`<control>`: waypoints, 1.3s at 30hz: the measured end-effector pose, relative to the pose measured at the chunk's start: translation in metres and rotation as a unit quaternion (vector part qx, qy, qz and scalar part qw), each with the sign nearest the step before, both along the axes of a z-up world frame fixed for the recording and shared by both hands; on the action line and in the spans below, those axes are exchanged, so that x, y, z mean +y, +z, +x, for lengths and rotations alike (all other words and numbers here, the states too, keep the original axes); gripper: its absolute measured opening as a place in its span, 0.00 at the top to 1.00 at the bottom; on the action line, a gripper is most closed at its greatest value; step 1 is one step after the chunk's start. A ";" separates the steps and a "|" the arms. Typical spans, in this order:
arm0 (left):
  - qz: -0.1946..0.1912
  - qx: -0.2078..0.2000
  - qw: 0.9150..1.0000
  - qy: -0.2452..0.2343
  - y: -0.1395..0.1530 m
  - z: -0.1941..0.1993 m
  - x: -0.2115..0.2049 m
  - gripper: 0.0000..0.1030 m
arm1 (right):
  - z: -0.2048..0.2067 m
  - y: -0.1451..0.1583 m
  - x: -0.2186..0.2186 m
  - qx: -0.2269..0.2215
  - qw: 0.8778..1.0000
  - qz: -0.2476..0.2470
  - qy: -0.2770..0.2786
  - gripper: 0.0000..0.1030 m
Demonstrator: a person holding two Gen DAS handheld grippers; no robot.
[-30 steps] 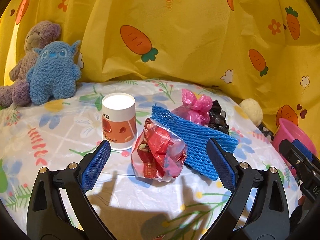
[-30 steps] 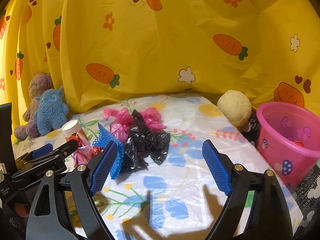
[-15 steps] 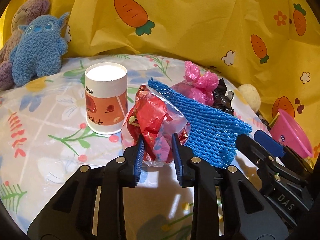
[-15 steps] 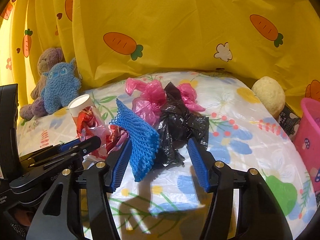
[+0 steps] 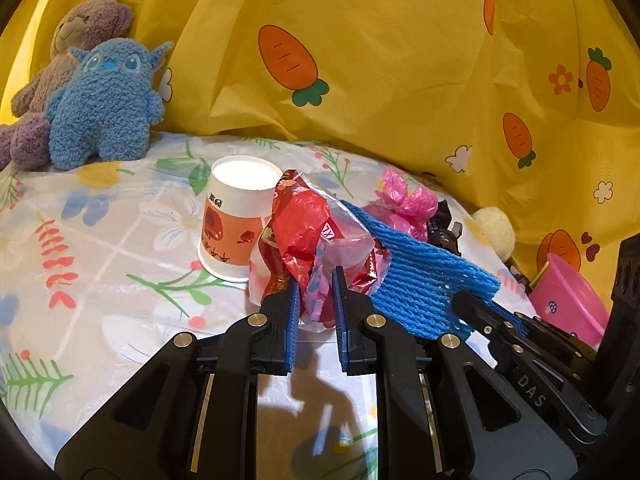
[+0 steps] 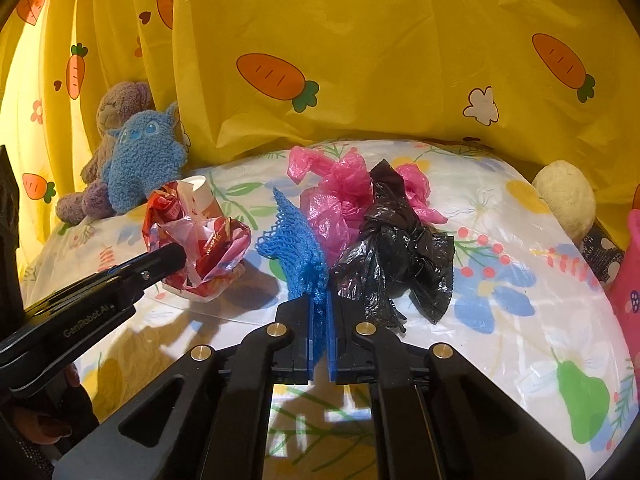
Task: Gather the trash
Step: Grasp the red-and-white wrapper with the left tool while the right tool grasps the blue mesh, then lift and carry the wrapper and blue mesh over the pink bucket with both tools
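Left gripper point(image 5: 314, 280): its black jaws with ribbed blue pads are closing on the lower folds of the red wrapper; the crinkled film sits between the pads and is pinched there.
Right gripper point(image 6: 319, 300): jaws pressed together on the near edge of the blue foam net, which stands up between the pads.
Red wrapper point(image 5: 308, 232): glossy, crumpled plastic, red with clear and pink patches, bunched into a loose ball; it leans against the paper cup.
Blue foam net point(image 6: 298, 252): soft open mesh, flattened sleeve shape, lying between the wrapper and the bags.
Paper cup point(image 5: 236, 216): white, tapered, upright, with an orange printed band; just behind the wrapper.
Black bag point(image 6: 394, 252): thin shiny film, knotted and wrinkled, touching the net's right side.
Pink bag point(image 6: 340, 196): translucent film, tied with floppy ears, behind the black bag.
Table cover point(image 6: 520, 280): smooth clear-coated sheet with printed flowers and fruit.
Pink bucket point(image 5: 568, 300): hard plastic, round, at the table's right edge.
Pale ball point(image 6: 566, 198): fuzzy, cream, near the bucket.
Blue plush point(image 5: 104, 104): curly-piled, sitting in front of a purple-brown plush bear point(image 5: 76, 36).
Curtain point(image 5: 400, 60): yellow draped cloth with carrot prints.
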State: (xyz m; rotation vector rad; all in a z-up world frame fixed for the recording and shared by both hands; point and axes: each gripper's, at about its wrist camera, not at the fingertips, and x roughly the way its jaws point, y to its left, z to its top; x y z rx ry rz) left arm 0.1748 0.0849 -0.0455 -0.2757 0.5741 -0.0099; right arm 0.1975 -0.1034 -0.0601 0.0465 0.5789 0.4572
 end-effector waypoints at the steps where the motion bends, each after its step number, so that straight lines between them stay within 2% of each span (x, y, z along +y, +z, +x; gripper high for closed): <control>1: -0.002 -0.002 1.000 0.001 0.001 -0.001 0.000 0.86 | -0.004 0.003 -0.003 -0.006 1.000 0.005 0.000 0.95; 7: -0.005 -0.005 1.000 0.000 0.000 -0.001 0.000 0.86 | -0.036 0.027 -0.036 -0.046 0.997 0.055 -0.016 0.95; 13: -0.008 -0.006 1.000 -0.002 -0.001 -0.002 0.000 0.86 | -0.068 0.045 -0.077 -0.079 0.991 0.086 -0.059 0.95; 17: -0.019 -0.009 1.000 -0.016 -0.001 -0.001 -0.001 0.87 | -0.082 0.051 -0.103 -0.094 0.987 0.093 -0.087 0.95; 24: -0.013 -0.031 0.998 -0.046 0.010 -0.008 -0.017 0.90 | -0.097 0.059 -0.145 -0.115 0.979 0.104 -0.136 0.95; 27: -0.013 -0.042 0.997 -0.068 0.021 -0.016 -0.031 0.93 | -0.100 0.062 -0.163 -0.123 0.974 0.109 -0.156 0.95; 34: 0.014 -0.066 0.989 -0.130 0.052 -0.023 -0.080 0.97 | -0.105 0.065 -0.202 -0.133 0.964 0.116 -0.200 0.95; 39: 0.026 -0.079 0.976 -0.200 0.077 -0.026 -0.135 0.98 | -0.107 0.066 -0.233 -0.139 0.953 0.120 -0.242 0.95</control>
